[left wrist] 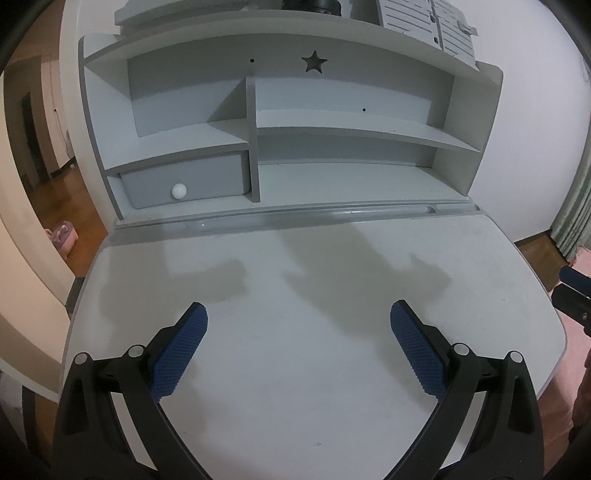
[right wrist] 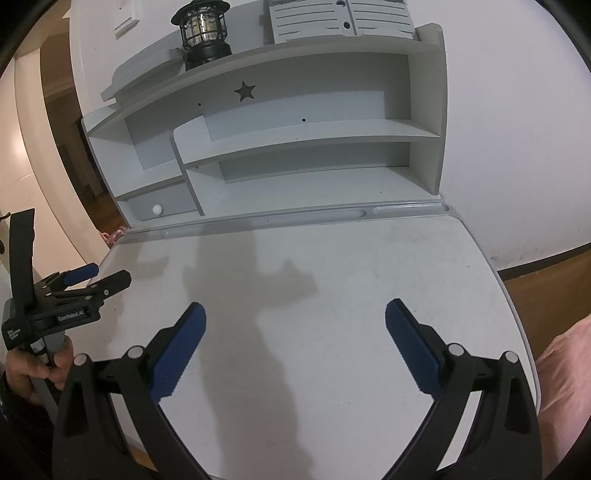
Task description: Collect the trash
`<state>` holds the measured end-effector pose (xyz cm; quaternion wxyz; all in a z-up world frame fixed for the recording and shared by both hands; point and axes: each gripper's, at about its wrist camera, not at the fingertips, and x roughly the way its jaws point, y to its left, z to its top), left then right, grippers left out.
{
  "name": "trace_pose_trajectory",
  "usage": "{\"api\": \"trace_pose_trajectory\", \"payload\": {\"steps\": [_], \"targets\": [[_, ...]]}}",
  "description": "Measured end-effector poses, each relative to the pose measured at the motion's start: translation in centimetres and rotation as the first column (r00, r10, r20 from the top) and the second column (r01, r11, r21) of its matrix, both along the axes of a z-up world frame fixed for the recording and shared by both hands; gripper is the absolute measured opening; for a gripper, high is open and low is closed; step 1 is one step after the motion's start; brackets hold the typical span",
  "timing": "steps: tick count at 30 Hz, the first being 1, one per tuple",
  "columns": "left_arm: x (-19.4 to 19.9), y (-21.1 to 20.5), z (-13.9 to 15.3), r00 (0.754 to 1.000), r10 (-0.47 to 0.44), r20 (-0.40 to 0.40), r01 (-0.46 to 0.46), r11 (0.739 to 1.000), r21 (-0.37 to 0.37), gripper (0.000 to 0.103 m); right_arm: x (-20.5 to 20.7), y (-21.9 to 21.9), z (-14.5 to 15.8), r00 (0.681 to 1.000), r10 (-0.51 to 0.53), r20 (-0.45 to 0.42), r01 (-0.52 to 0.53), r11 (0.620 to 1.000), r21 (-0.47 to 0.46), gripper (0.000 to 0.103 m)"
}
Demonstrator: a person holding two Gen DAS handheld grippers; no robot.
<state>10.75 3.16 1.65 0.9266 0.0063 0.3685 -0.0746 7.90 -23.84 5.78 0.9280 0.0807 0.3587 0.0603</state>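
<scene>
No trash shows in either view. My left gripper (left wrist: 298, 314) hangs open above the pale grey desk top (left wrist: 295, 266), nothing between its blue pads. My right gripper (right wrist: 295, 314) is open too, over the same desk top (right wrist: 351, 266), and holds nothing. In the right wrist view the left gripper (right wrist: 107, 276) appears at the desk's left edge, held by a hand (right wrist: 33, 369). The tip of the right gripper (left wrist: 572, 295) pokes in at the right edge of the left wrist view.
A grey shelf unit (left wrist: 255, 122) stands at the back of the desk, with a small drawer and white knob (left wrist: 179, 191) at lower left. A black lantern (right wrist: 202, 31) and slatted white boxes (right wrist: 340, 16) sit on top. Wooden floor (right wrist: 546, 295) lies beside the desk.
</scene>
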Motion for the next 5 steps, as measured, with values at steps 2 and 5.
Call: {"api": "trace_pose_trajectory", "payload": {"steps": [2, 5], "targets": [[0.03, 0.06, 0.03, 1.0, -0.002, -0.006, 0.002, 1.0, -0.012, 0.096, -0.04, 0.0, 0.01, 1.0, 0.001, 0.0, -0.001, 1.0, 0.0, 0.094], [0.06, 0.04, 0.0, 1.0, -0.006, -0.01, 0.006, 1.0, -0.012, 0.096, 0.01, 0.05, -0.01, 1.0, 0.001, 0.001, -0.001, 1.0, -0.001, 0.094]]}}
